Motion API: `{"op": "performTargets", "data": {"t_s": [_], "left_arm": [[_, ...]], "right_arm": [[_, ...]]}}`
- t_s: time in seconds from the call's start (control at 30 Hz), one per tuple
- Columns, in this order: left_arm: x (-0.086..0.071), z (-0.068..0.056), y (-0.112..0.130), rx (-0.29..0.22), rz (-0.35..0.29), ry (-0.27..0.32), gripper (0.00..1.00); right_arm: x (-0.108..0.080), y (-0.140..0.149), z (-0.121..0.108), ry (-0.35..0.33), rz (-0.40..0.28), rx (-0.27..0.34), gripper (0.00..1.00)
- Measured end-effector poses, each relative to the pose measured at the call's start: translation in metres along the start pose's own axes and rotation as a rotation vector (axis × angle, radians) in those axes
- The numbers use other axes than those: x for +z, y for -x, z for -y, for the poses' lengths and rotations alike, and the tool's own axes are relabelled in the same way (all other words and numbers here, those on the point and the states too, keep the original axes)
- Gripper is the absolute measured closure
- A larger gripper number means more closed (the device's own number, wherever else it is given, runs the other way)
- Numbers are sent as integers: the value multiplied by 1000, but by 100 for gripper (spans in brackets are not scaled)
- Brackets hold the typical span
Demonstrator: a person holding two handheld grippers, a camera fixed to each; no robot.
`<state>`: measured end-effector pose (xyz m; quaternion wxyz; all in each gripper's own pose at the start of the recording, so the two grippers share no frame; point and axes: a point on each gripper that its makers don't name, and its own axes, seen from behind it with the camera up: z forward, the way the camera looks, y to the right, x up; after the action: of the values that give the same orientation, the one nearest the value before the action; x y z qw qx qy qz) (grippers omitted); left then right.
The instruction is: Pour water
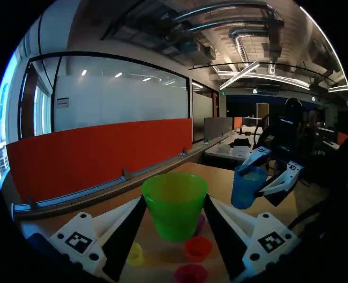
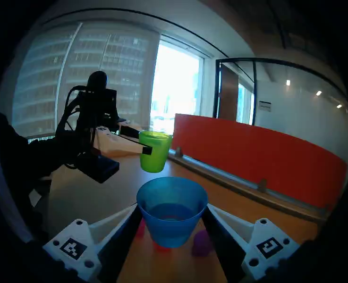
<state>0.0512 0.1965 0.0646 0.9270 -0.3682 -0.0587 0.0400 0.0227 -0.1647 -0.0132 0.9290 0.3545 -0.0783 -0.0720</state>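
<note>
Left hand-held gripper (image 1: 174,200) pinches a green translucent plastic cup (image 1: 174,219) between its two fingers, one pressing on each side just below the rim. The cup stands upright, raised above the light wooden surface (image 1: 221,175). Right hand-held gripper (image 2: 172,211) likewise pinches a blue translucent plastic cup (image 2: 172,226) by both sides, upright, with water (image 2: 172,213) lying low inside it. In the left gripper view the blue cup hangs farther off and to the right of the green one, the two cups apart with open air between them. On the surface beneath the green cup, near the left fingers, sit a small yellow cup (image 1: 135,253), a small orange cup (image 1: 197,248) and a small pink cup (image 1: 190,273), close together. A long orange partition panel (image 1: 103,155) runs along the far left edge of the surface, with glass walls above it.
</note>
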Motion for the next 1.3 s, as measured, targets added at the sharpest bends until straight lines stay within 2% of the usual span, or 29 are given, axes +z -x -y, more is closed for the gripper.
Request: {"op": "performTargets", "data": {"t_s": [0.6, 0.9, 1.3], "left_arm": [[-6, -12, 3, -4, -24, -5, 15], [-17, -12, 6, -20, -27, -18, 15], [-28, -17, 11, -25, -41, -22, 15]], "right_arm": [[-1, -9, -3, -3, -38, 14, 12], [2, -26, -2, -1, -89, 10, 11], [6, -39, 0, -8, -117, 13, 11]]}}
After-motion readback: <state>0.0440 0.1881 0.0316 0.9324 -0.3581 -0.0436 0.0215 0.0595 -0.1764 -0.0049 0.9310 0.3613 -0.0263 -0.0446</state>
